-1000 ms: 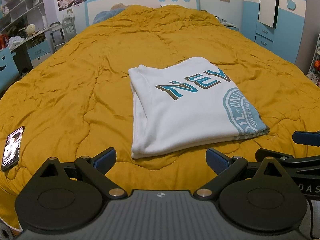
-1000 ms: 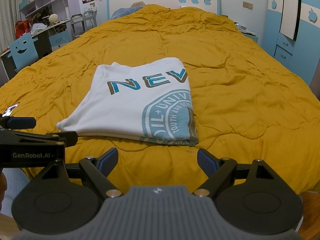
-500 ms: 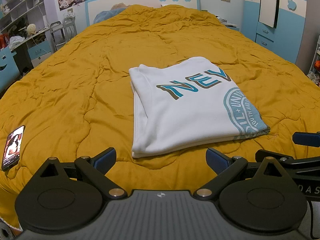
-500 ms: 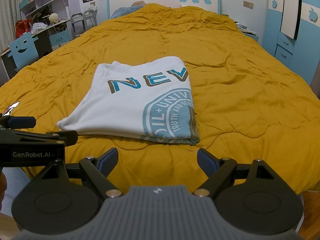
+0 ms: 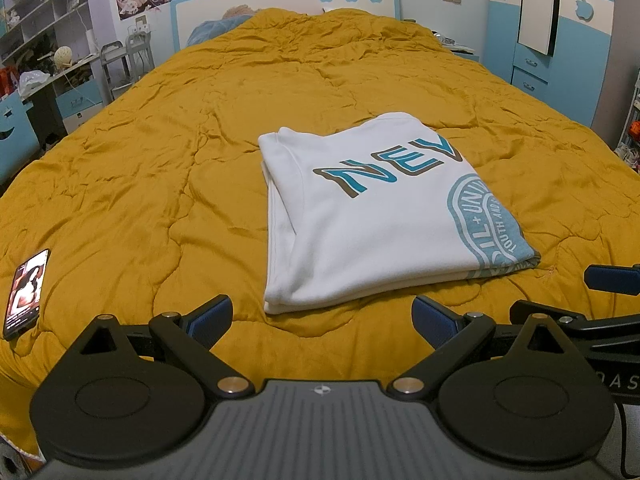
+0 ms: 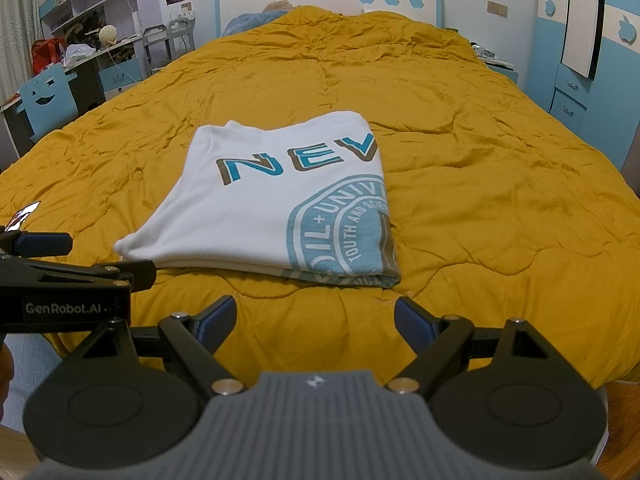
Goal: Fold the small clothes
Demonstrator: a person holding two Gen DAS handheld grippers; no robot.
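Left-wrist view shows the left gripper (image 5: 322, 316) spread wide and empty, its blue-padded fingers (image 5: 210, 317) poised above the mustard quilt (image 5: 168, 168) without touching cloth. Right-wrist view shows the right gripper (image 6: 316, 314) likewise released, jaws far apart, nothing between them. Ahead of both lies the folded white T-shirt (image 5: 372, 216), flat on the quilt: at about 12 to 1 o'clock from the left gripper, its near corner just beyond the fingertips; at about 11 to 12 o'clock from the right one, its near folded edge close in front. Printed teal lettering faces up, and the round teal emblem wraps over the shirt's right edge. A phone (image 5: 26, 294) rests on the quilt at 9 o'clock, well apart from the shirt. Bare quilt stretches on every side of the shirt, up to the headboard (image 5: 280, 4) at 12 o'clock.
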